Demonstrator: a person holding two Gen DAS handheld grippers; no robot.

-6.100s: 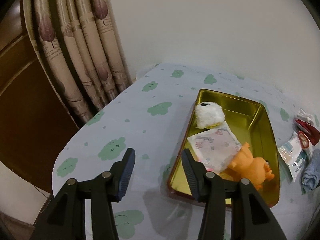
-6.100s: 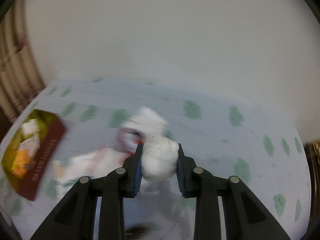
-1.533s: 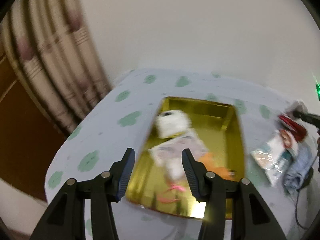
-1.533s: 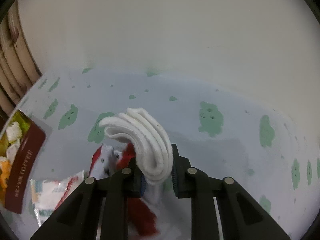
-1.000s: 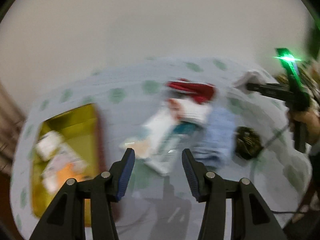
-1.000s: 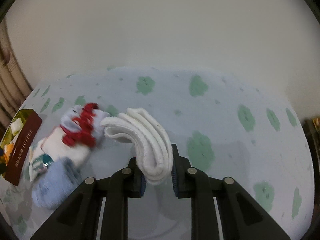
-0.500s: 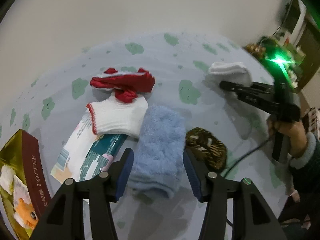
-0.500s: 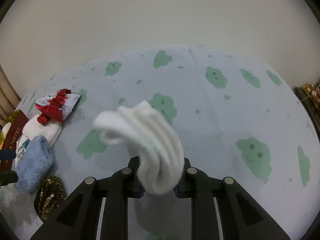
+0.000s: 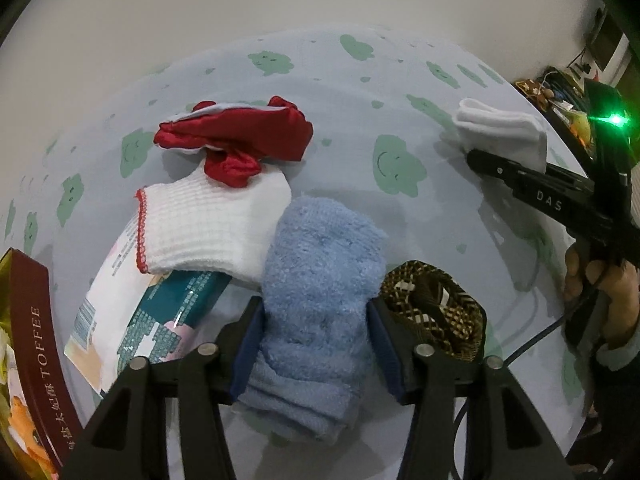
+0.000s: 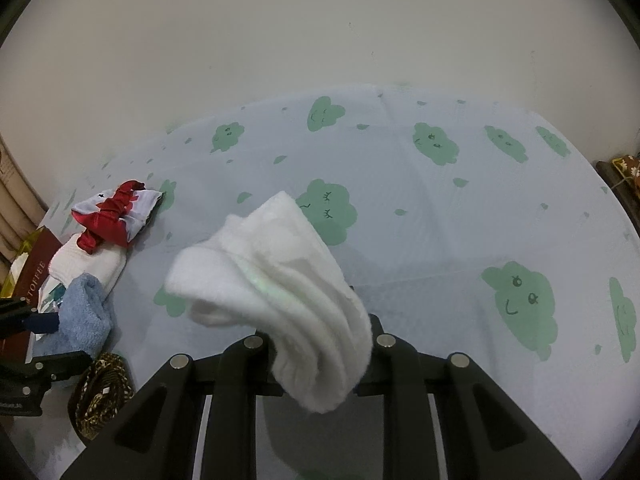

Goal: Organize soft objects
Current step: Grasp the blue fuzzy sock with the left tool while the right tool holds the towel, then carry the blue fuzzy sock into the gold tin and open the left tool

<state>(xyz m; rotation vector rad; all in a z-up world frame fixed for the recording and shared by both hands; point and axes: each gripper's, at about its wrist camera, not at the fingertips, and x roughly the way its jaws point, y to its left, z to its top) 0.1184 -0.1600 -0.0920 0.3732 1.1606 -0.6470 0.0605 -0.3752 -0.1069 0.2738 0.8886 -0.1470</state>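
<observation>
Fluffy light-blue terry towel (image 9: 320, 280): thick looped pile, matt. White ribbed knit sock w/ red stitched edge (image 9: 208, 228): soft cotton look, matt. Red satin-like cloth (image 9: 240, 136): smooth, slight sheen. Folded white fleecy cloth (image 10: 280, 292): fuzzy, matt. Brown-and-cream woven band, coiled (image 9: 436, 312): coarse weave. Teal-and-white plastic packet (image 9: 156, 320): glossy film. Maroon-sided gold tin (image 9: 36, 340): shiny metal inside. Pale-blue tablecloth w/ green clouds (image 10: 440, 220): smooth, matt. Black plastic gripper fingers (image 9: 404, 360): matt, blue rubbery pads.
</observation>
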